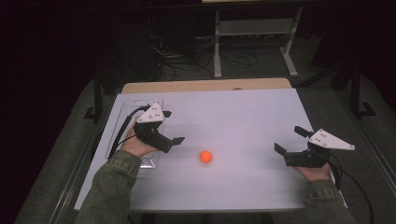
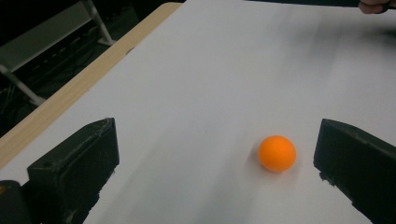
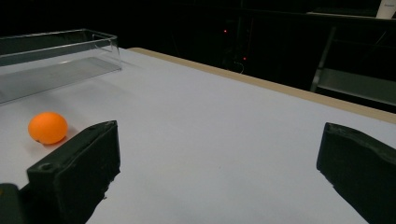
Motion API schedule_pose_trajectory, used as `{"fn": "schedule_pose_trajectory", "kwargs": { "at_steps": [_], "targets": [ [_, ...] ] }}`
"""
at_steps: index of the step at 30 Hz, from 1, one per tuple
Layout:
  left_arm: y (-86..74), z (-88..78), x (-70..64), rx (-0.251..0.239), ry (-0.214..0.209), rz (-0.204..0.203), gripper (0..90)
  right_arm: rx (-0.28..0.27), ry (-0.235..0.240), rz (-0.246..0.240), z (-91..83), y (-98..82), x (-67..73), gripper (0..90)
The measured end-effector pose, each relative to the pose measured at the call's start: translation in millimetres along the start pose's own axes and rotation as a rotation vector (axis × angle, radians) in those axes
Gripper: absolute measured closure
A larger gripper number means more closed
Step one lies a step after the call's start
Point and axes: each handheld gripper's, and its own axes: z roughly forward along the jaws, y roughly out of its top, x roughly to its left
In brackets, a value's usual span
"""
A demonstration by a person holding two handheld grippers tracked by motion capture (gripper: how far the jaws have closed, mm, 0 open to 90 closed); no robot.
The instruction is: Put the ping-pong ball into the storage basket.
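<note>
High view, orange ball (image 1: 206, 157) between wide-apart left tool (image 1: 172, 127), right tool (image 1: 290, 140)

A small, round orange ball (image 1: 206, 157) lies alone on the white bench, resting free on its surface, roughly midway between the left and right edges and nearer the near edge.

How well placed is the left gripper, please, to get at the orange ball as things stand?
Probably well. The left gripper is open, and the orange ball lies on bare table just ahead, nearer one jaw, with nothing between them.
</note>
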Motion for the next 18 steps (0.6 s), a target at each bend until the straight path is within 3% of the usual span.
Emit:
{"fn": "schedule_pose_trajectory", "kwargs": {
  "at_steps": [18],
  "targets": [
    [6.3,29.0,-8.8,0.090,-0.056,0.055,0.0,0.004,0.002,-0.006,0.7,-0.2,0.3,0.0]
  ]
}}
